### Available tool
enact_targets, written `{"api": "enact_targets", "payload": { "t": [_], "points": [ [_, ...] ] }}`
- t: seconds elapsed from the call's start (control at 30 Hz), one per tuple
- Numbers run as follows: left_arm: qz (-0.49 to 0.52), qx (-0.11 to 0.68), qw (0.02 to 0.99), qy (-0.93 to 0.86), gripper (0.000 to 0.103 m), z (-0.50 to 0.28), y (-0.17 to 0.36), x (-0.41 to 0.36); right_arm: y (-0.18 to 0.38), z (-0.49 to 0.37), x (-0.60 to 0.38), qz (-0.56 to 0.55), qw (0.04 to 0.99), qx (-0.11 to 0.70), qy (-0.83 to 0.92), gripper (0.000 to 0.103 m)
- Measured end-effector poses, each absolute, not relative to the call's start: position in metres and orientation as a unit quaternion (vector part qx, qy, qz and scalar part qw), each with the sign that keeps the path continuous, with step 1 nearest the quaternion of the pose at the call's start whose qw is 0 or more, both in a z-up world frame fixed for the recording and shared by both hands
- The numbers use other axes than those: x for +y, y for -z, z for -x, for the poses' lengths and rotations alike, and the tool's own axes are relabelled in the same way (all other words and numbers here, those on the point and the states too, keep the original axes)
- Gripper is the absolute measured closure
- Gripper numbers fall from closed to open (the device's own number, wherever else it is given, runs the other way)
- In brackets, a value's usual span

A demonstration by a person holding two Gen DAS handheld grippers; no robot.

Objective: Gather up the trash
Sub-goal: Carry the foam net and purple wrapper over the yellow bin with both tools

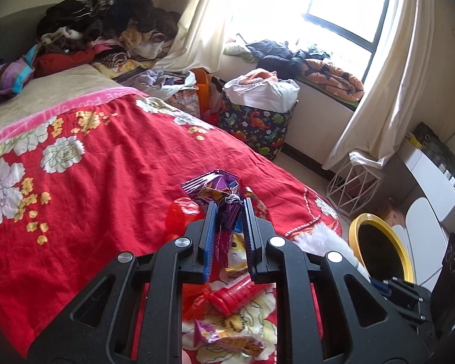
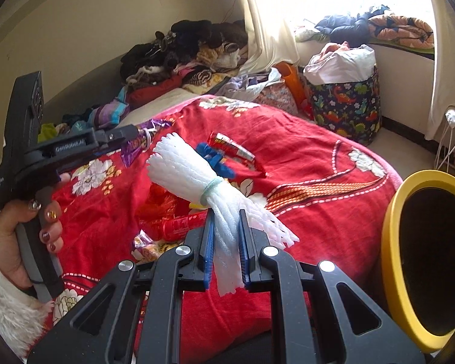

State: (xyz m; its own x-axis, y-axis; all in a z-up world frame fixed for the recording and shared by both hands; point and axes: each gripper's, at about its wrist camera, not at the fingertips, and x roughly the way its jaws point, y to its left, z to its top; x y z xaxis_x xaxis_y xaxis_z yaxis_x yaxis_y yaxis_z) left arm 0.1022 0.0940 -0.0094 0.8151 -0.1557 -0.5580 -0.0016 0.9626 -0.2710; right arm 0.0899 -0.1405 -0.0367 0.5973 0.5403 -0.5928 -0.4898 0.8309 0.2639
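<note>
Trash sits in both tools above the bed (image 1: 75, 182). Left tool (image 1: 229, 203) is clamped on a purple snack wrapper (image 1: 215, 188), blue pads pressing its crumpled lower end, the rest sticking out past the fingertips; in the right wrist view the same tool (image 2: 136, 133) shows at upper left w/ the purple wrapper at its tip, held by a hand (image 2: 24, 236) w/ painted nails and a fluffy white sleeve. Right tool (image 2: 226, 212) is closed on a white foam net bundle (image 2: 191, 170), tied round its middle w/ a pale green band; the pads pinch it just behind the band, frayed strands spilling to the right of the jaws and out below them. More trash lies on the red floral blanket (image 2: 303, 157) under and ahead of the tools: a red tube-like wrapper (image 1: 239, 297) and another purple-orange snack pack (image 1: 227, 339) beneath the left tool, a red snack packet (image 2: 233, 148) and a blue scrap (image 2: 215, 157) beyond the right tool's bundle. To the right of both tools, off the bed edge, stands a yellow-rimmed bin (image 2: 391, 242), its dark opening facing the cameras. Far ahead: clothes pile (image 1: 106, 24), dinosaur-print hamper (image 1: 257, 121), window w/ curtains.
</note>
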Motion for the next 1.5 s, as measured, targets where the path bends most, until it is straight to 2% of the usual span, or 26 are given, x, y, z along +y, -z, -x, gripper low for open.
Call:
{"api": "enact_targets", "payload": {
  "t": [1.5],
  "points": [
    [0.068, 0.291, 0.943, 0.147, 0.091, -0.089, -0.003, -0.003, 0.024, -0.099, -0.242, -0.116, 0.924, 0.311, -0.188, 0.089]
  ]
}}
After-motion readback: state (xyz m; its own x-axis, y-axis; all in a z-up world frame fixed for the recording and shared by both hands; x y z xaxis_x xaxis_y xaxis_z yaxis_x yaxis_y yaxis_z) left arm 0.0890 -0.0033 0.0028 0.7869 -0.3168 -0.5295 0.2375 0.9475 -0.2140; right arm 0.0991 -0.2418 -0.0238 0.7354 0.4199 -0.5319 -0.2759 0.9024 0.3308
